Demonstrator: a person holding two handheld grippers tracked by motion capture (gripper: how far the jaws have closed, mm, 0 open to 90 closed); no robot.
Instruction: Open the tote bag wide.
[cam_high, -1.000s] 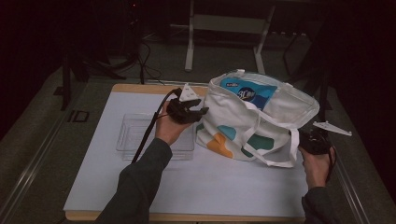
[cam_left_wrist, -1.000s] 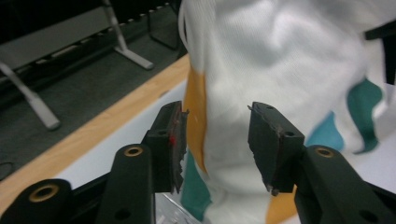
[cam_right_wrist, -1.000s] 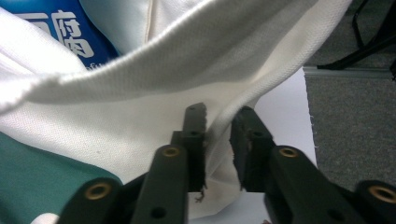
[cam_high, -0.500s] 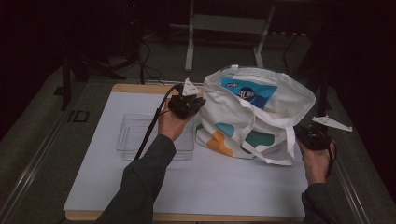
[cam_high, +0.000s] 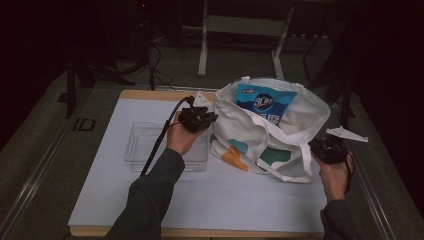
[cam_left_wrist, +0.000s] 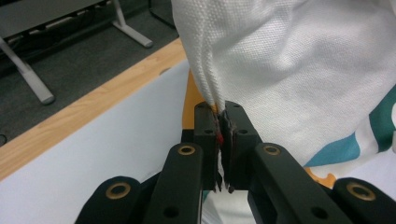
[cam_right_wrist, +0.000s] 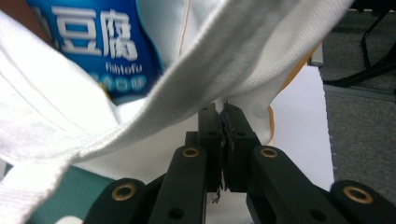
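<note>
While the white tote bag (cam_high: 270, 135) stood on the right half of the table (cam_high: 115, 200), both claws had just finished closing on its cloth. The left claw (cam_high: 212, 118), held up in the person's left hand (cam_high: 182, 139) at the bag's left edge, was clamped on a fold of the white fabric; in the left gripper view that fold (cam_left_wrist: 215, 100) ran down between the two black jaws, which were pressed together with the cloth pinched flat. The right claw (cam_high: 314, 148), in the right hand (cam_high: 334, 172) at the bag's right side, likewise gripped the cloth, and the right gripper view showed its jaws squeezed shut on a bit of the bag's edge just under a white handle strap (cam_right_wrist: 224, 70).

The bag's mouth gaped upward between the two grips, and a blue packet (cam_high: 266, 102) with white lettering stood inside it, leaning against the far wall. Teal and orange patches marked the near face of the bag. A clear plastic tray (cam_high: 145, 145) lay on the white table sheet to the left of the bag, partly beneath the left forearm, and a black cable (cam_high: 160, 137) trailed from the left claw across it.
</note>
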